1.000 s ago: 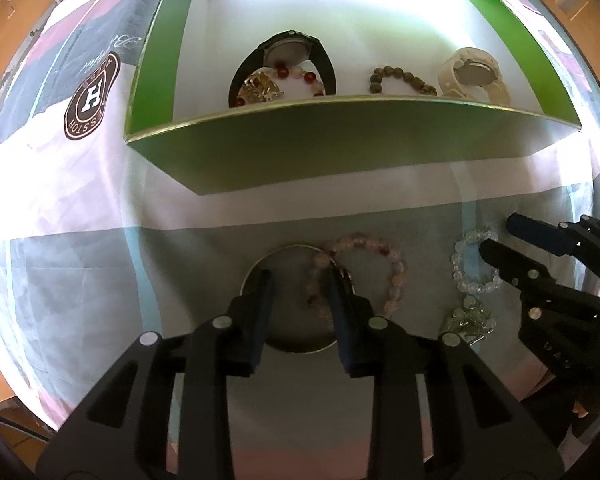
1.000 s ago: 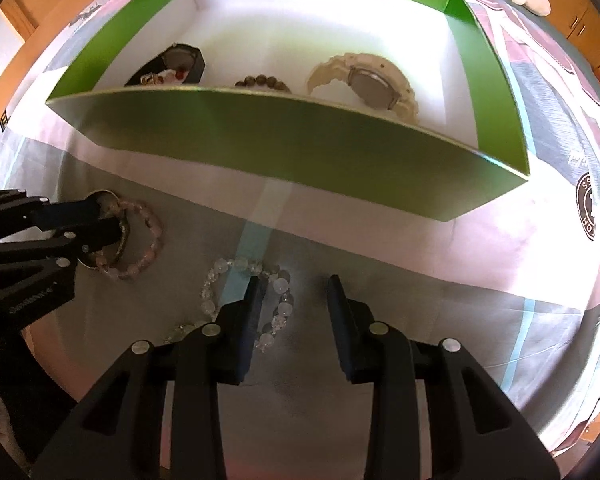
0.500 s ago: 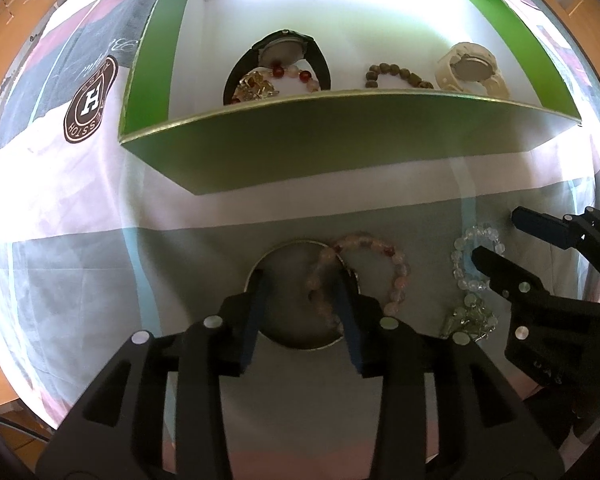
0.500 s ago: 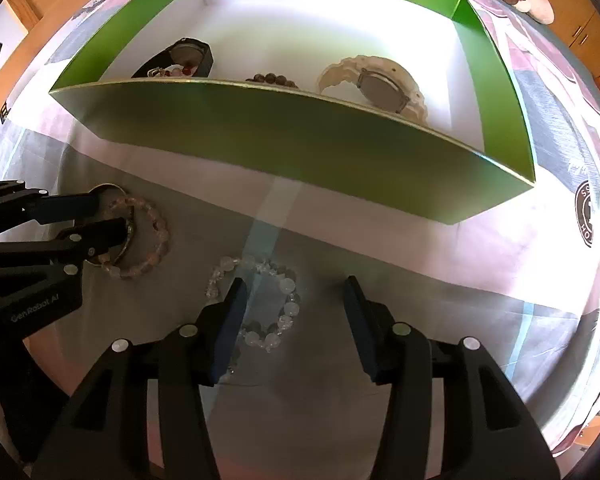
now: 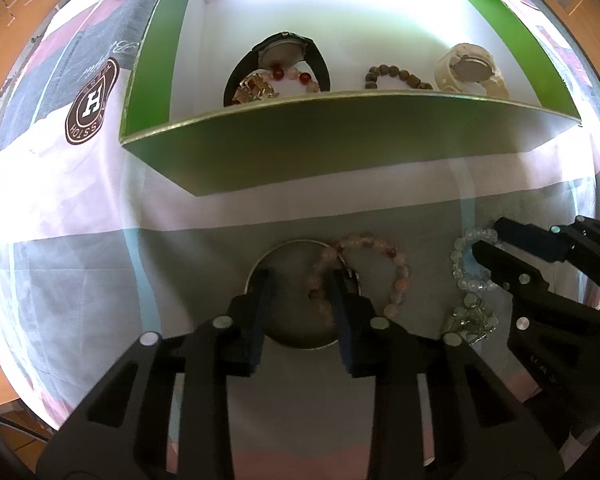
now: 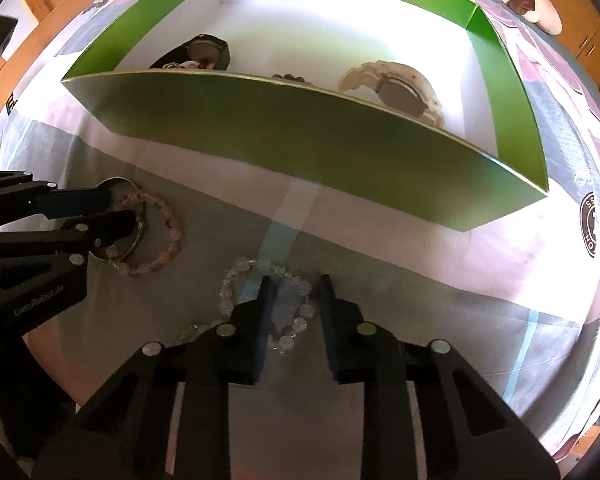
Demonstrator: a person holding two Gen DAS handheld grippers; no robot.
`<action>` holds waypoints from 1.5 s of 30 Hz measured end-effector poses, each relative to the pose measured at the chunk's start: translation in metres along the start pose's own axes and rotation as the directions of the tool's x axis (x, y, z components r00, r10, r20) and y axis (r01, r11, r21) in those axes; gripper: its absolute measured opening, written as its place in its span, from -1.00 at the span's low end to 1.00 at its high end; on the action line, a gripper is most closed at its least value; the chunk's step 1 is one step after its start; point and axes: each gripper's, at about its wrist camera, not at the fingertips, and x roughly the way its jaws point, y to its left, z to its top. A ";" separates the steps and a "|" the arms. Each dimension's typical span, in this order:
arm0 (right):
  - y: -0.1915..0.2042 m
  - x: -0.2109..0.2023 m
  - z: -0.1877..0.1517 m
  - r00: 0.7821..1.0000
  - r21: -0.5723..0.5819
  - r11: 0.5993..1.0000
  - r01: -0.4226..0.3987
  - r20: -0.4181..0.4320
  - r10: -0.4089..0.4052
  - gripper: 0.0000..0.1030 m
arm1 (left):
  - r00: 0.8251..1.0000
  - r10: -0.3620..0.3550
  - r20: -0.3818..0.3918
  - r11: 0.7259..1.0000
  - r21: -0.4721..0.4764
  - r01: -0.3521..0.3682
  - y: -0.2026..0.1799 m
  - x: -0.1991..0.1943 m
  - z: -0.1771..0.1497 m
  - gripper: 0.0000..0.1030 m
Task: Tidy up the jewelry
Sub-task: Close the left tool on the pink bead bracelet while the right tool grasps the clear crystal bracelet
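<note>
Patchwork cloth (image 5: 80, 208) in grey, pink and white covers the worktop where we work, a green box (image 5: 340, 148) with a white floor standing at its far side. Compared with half a second ago, our right tongs (image 6: 294, 300) have narrowed and come down around the clear bead bracelet (image 6: 304, 310), one finger inside its loop and one outside, though we cannot tell whether they grip it yet. Our left tongs (image 5: 300, 292) have pushed slightly farther over the metal ring (image 5: 292, 248), staying parted, the right finger resting at the spot where the pink bead bracelet (image 5: 400, 276) overlaps the ring's edge; nothing is clamped. The pink bracelet's beads look mottled rose and cloudy, the clear one's glassy and pale. Just near of the clear bracelet lies a small glittering trinket (image 5: 468, 316), too blurred for us to identify. Inside the box sit a black watch (image 5: 284, 50), a bracelet with red beads (image 5: 296, 78) and a gold piece (image 5: 254, 88) on the left, a brown bead bracelet (image 5: 396, 76) in the middle and a cream watch (image 5: 470, 70) on the right. The box's tall near wall stands between both bracelets and its interior.
</note>
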 end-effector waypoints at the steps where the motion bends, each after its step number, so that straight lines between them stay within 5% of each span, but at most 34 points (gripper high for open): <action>1: 0.001 0.000 -0.001 1.000 -0.001 1.000 0.001 0.000 -0.001 -0.53 | 1.000 -0.002 0.000 1.000 0.002 0.002 0.000 -0.001 0.000 -0.55; 37: 0.000 -0.006 0.005 1.000 0.017 1.000 0.007 0.006 -0.007 -0.49 | 1.000 0.008 0.002 1.000 0.015 -0.008 -0.007 -0.004 -0.002 -0.52; 41: 0.000 -0.008 0.005 1.000 0.012 1.000 0.004 0.009 -0.004 -0.50 | 1.000 -0.006 0.004 1.000 0.017 0.006 -0.004 -0.005 -0.001 -0.67; 45: 0.002 -0.009 0.005 1.000 0.003 1.000 -0.006 0.016 0.006 -0.72 | 1.000 -0.012 0.011 1.000 0.023 0.011 -0.005 -0.007 -0.001 -0.80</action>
